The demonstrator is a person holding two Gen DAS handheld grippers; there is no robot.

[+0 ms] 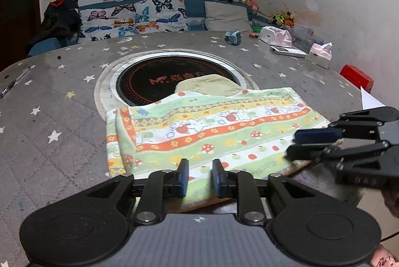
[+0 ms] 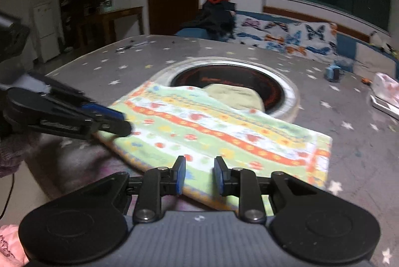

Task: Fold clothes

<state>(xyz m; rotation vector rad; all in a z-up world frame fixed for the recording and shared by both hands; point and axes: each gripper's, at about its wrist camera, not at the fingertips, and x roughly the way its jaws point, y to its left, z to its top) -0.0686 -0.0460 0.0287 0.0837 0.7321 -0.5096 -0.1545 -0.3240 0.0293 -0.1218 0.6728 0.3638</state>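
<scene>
A striped cloth [image 1: 204, 132] with mushrooms, apples and rabbits lies folded on the grey star-print table, its far edge over a plain pale green cloth [image 1: 212, 85]. My left gripper [image 1: 199, 177] is open over the cloth's near edge, with nothing between the pads. My right gripper [image 1: 291, 145] shows at the cloth's right corner, jaws close together. In the right wrist view the striped cloth [image 2: 224, 132] lies ahead, my right gripper [image 2: 198, 174] is open over its near edge, and my left gripper [image 2: 124, 123] is at the cloth's left corner.
A round black cooktop [image 1: 159, 82] is set in the table [image 1: 62, 117] behind the cloths. Tissue boxes [image 1: 320, 54], a red box [image 1: 356, 77], a phone-like slab [image 1: 288, 51] and a small blue toy [image 1: 233, 37] sit at the far right. A butterfly-print sofa [image 1: 132, 15] stands behind.
</scene>
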